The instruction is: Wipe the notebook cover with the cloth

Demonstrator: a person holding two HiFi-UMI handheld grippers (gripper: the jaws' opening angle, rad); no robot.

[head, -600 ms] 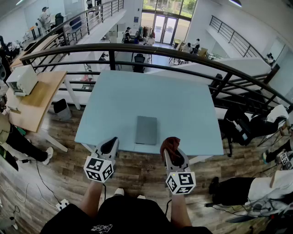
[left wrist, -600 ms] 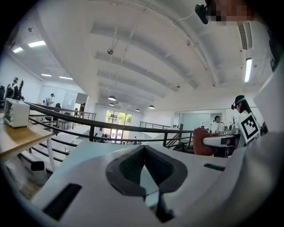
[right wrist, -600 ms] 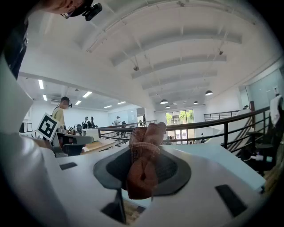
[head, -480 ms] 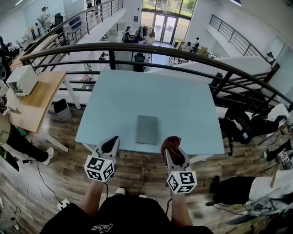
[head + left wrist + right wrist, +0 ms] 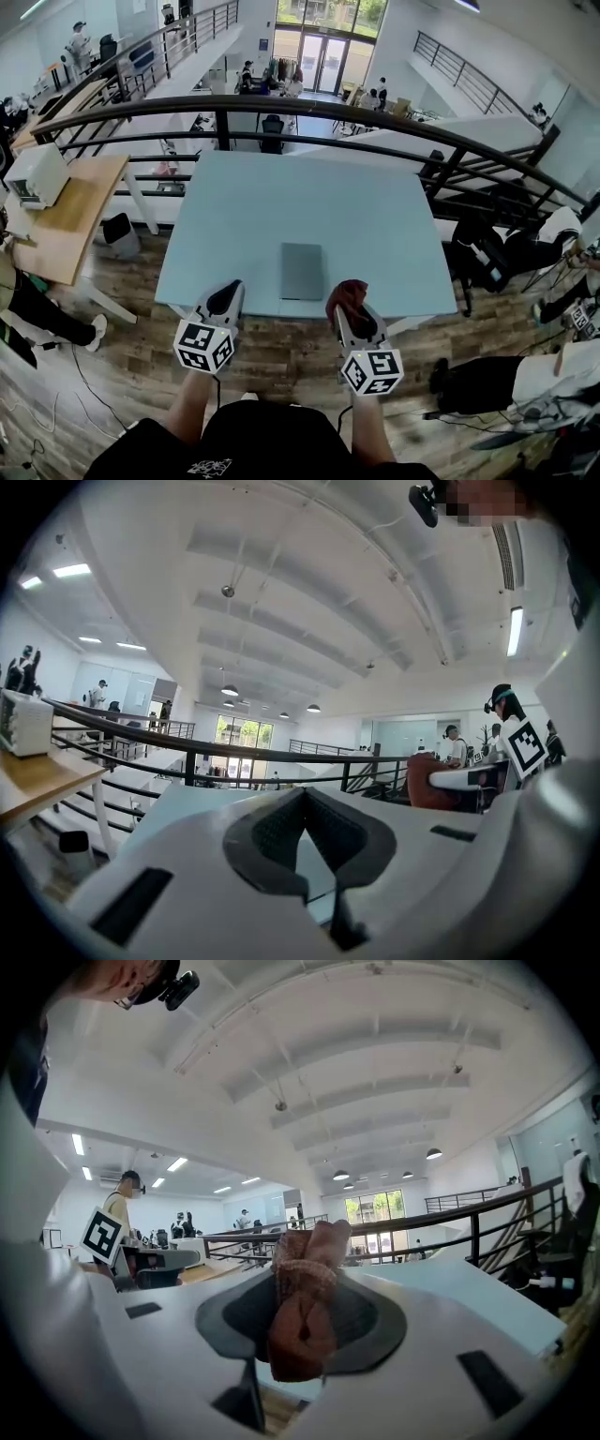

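Note:
A grey notebook lies flat near the front edge of the pale blue table. My right gripper hovers at the table's front edge, just right of the notebook, shut on a reddish-brown cloth. In the right gripper view the bunched cloth is pinched between the jaws and sticks out past them. My left gripper is held off the front edge, left of the notebook. Its jaws meet with nothing between them.
A black railing runs behind the table, with an open lower floor beyond it. A wooden desk with a white appliance stands to the left. Seated people are at the right. Wood floor lies below the grippers.
The head view has shifted slightly. Both grippers hold about the same places at the table's front edge, the cloth still in the right one.

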